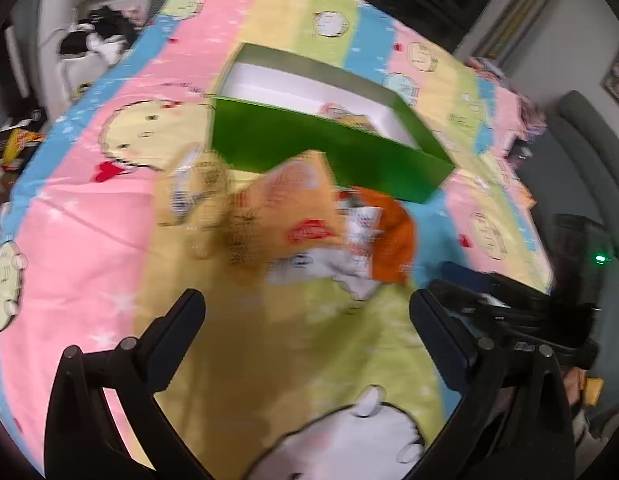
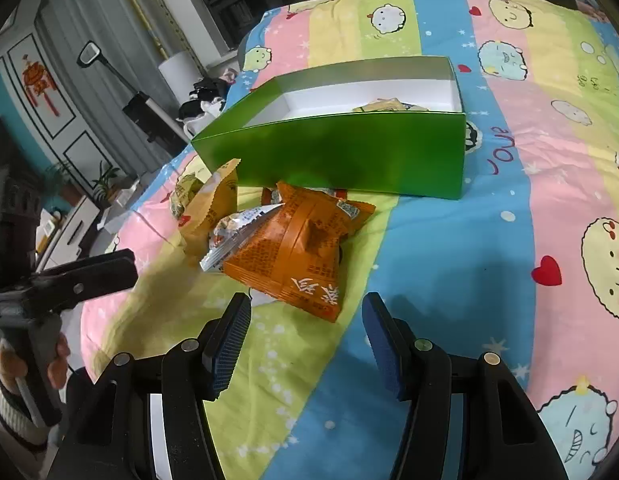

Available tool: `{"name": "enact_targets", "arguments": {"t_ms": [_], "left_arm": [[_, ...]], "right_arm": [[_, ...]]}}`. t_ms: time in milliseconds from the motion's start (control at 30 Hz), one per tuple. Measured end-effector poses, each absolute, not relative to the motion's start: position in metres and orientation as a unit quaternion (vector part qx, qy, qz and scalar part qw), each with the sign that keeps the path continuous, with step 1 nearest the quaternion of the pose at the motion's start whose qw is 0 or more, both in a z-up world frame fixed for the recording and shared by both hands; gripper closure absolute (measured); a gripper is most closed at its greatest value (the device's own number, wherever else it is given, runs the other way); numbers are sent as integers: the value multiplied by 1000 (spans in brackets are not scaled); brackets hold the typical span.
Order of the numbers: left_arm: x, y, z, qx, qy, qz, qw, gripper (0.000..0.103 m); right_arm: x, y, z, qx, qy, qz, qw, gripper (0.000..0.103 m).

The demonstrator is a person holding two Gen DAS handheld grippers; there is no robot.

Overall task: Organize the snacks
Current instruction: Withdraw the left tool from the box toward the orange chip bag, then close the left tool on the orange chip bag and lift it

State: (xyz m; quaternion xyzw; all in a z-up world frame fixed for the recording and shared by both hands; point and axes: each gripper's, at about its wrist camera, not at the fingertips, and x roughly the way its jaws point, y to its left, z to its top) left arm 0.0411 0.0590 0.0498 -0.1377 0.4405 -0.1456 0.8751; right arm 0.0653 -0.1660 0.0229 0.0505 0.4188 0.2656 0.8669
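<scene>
An open green box [image 2: 349, 152] with a white inside stands on the striped cartoon bedsheet [image 2: 529, 200]; one yellow snack packet [image 2: 385, 105] lies in it. In front of the box lies a pile of packets: a large orange packet [image 2: 297, 256], a silver-white one [image 2: 237, 232] and yellow ones [image 2: 213, 204]. My right gripper [image 2: 307, 328] is open and empty, just short of the orange packet. My left gripper [image 1: 307, 316] is open and empty, near the same blurred pile [image 1: 293, 220], with the box [image 1: 329, 152] behind it. The left gripper also shows at the left edge of the right wrist view [image 2: 89, 276].
The bed's left edge drops to a room with a grey wall cabinet [image 2: 69, 92], potted plants [image 2: 101, 180] and dark clothes [image 2: 201, 100]. The right gripper's body [image 1: 509, 312] lies to the right in the left wrist view.
</scene>
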Motion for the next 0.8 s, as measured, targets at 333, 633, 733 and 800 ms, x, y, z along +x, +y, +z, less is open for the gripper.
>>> {"name": "enact_targets", "arguments": {"t_ms": [333, 633, 733, 800], "left_arm": [[50, 22, 55, -103, 442, -203, 868, 1], [70, -8, 61, -95, 436, -257, 857, 1], [80, -16, 59, -100, 440, -269, 851, 1], [88, -21, 55, -101, 446, -270, 848, 2]], "right_arm": [[63, -168, 17, 44, 417, 267, 868, 44], [69, -169, 8, 55, 418, 272, 865, 44], [71, -170, 7, 64, 416, 279, 863, 44], [72, -170, 7, 70, 414, 285, 862, 44]]}}
